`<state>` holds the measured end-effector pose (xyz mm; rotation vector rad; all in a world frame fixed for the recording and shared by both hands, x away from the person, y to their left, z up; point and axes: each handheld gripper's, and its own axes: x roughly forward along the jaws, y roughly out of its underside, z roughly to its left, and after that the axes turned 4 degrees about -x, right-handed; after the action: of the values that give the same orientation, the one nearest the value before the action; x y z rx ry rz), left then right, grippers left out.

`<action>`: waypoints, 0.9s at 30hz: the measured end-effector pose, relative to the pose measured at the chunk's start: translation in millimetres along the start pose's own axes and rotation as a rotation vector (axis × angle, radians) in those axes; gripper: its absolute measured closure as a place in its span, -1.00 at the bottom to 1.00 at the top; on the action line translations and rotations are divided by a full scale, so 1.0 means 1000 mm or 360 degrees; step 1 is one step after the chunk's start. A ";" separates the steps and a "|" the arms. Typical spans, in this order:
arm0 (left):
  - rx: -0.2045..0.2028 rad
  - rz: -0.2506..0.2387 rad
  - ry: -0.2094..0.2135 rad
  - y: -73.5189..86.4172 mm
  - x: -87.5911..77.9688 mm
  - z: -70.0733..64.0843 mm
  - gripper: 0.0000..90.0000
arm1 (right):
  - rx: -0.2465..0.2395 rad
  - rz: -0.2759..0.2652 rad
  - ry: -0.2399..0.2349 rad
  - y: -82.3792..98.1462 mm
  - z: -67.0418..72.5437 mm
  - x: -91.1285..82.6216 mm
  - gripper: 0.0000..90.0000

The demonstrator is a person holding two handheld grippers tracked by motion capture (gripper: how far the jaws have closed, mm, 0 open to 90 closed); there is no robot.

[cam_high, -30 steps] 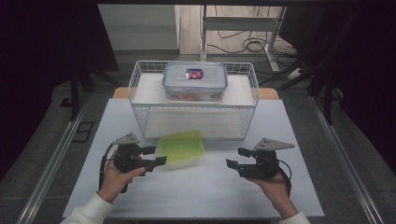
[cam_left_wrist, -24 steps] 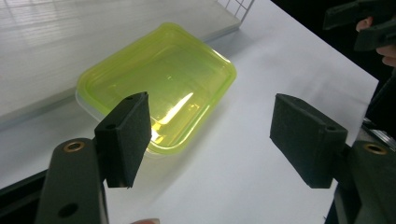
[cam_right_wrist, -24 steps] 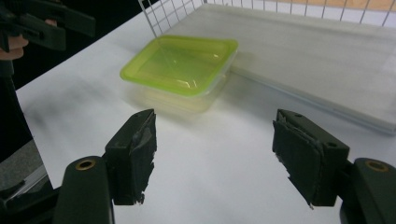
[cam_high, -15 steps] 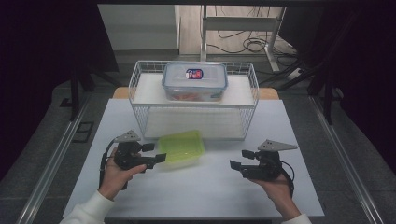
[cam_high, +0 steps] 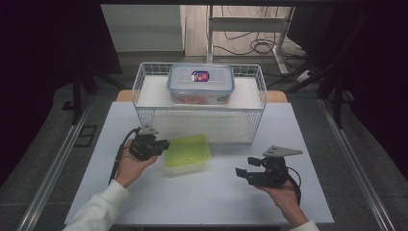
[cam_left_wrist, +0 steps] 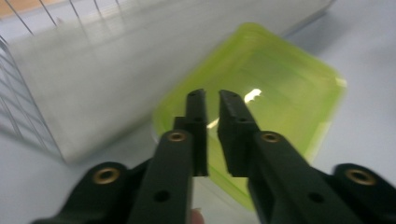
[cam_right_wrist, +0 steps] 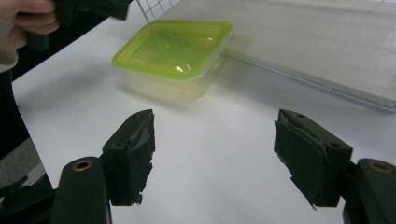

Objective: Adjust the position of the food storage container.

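The green-lidded box sits at the frame's centre, before the wire basket. The left gripper has just been closing on the box's rim; nearly together, the jaws seem clamped there. The right gripper, lower right, gapes empty. Next, probably a steady lift.

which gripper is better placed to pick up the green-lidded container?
Left. The left gripper sits right at the edge of the green-lidded container, its jaws having just closed, nothing visibly between them. The right gripper is open, well apart on the table.

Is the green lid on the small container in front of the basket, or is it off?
On. The green lid sits flat on the clear container, covering its whole top.
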<state>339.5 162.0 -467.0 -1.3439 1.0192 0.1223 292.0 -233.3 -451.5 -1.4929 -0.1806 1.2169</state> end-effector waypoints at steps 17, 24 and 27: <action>0.0300 0.0090 -0.0149 -0.029 0.063 0.004 1.00 | -0.0012 0.0033 -0.0018 0.001 0.000 0.008 -0.36; 0.0329 0.0141 -0.0136 -0.025 0.073 0.006 1.00 | -0.0002 0.0040 -0.0017 0.003 -0.001 0.008 -0.36; 0.0323 0.0172 -0.0073 -0.025 0.074 0.008 1.00 | 0.0000 0.0043 -0.0017 0.003 -0.001 0.009 -0.36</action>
<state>402.7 127.4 -499.1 -1.0980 1.0369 0.1268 295.5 -229.1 -459.8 -1.4938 -0.1681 1.2466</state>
